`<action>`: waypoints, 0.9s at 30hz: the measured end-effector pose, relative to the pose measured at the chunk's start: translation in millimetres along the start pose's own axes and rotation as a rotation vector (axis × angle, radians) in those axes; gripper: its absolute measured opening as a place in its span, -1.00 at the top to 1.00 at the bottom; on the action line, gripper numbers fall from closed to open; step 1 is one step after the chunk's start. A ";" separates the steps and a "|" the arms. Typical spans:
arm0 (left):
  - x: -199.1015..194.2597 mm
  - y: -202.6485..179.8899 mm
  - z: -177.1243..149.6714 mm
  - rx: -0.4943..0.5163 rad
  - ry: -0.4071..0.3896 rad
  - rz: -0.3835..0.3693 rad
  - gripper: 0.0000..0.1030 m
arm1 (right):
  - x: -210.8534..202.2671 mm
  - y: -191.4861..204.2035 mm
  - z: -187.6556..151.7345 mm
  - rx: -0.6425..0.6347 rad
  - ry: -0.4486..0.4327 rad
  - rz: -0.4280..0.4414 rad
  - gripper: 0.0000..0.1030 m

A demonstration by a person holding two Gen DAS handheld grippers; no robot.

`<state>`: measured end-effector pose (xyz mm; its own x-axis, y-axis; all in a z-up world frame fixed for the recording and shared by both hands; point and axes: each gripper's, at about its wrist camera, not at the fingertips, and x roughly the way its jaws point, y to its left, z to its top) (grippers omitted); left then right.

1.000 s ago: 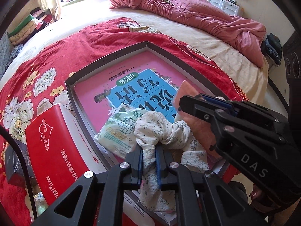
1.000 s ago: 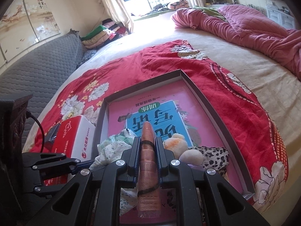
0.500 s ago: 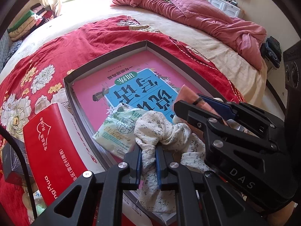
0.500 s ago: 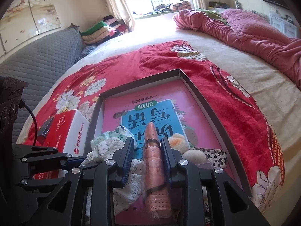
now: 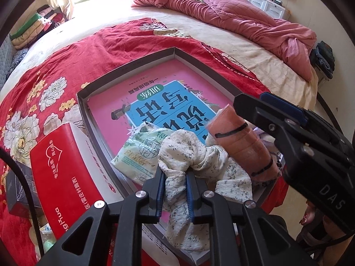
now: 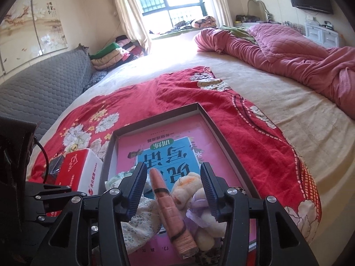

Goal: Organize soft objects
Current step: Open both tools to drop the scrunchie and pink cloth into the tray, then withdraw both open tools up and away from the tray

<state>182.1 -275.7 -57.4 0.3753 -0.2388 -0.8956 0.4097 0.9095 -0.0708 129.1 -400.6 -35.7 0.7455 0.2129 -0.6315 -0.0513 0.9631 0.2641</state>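
Right gripper [image 6: 174, 190] jaws were opening, the orange roll [image 6: 175, 217] lying free between them, touching neither pad. Left gripper [image 5: 175, 188] jaws, starting to ease apart, pinched the floral cloth [image 5: 199, 155]. Judged best: lift clear without snagging. Ahead of both jaws, the shallow box [image 5: 124, 68] held roll, cloth, tissue pack [image 5: 135, 155] and plush toy [image 6: 188, 186].

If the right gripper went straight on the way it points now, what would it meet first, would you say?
Probably the pink roll, lying between the opening jaws of the right gripper without touching them; beyond it lies the book in the tray. Depth is uncertain.
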 end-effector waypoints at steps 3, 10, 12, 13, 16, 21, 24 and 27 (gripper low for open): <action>-0.5 0.2 1.2 -0.004 0.001 0.004 0.57 | -2.5 -5.1 -0.3 0.020 -0.004 -0.005 -0.08; -3.9 1.6 3.6 -0.010 -0.015 0.025 0.34 | -6.5 -11.8 -1.3 0.050 -0.012 -0.008 -0.10; -4.8 2.5 4.6 -0.015 -0.020 0.034 0.26 | -6.7 -15.0 -1.5 0.072 -0.017 -0.004 -0.10; -5.6 3.2 5.0 -0.018 -0.025 0.037 0.26 | -7.3 -16.8 -1.7 0.081 -0.020 0.000 -0.10; -5.0 6.9 9.3 -0.035 -0.022 0.054 0.24 | -9.6 -21.8 -1.4 0.105 -0.030 -0.003 -0.10; -8.2 16.2 21.8 -0.063 -0.031 0.074 0.23 | -13.0 -26.6 -0.7 0.129 -0.043 -0.001 -0.10; -4.6 17.8 26.2 -0.063 0.010 0.077 0.01 | -11.6 -26.2 -1.4 0.127 -0.034 -0.002 -0.10; -2.4 15.0 24.7 -0.040 0.024 0.084 -0.05 | -11.1 -24.5 -1.2 0.120 -0.032 -0.001 -0.10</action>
<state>207.9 -269.9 -45.4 0.3866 -0.1535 -0.9094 0.3440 0.9389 -0.0122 121.2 -426.3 -36.1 0.7663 0.2053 -0.6088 0.0272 0.9363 0.3500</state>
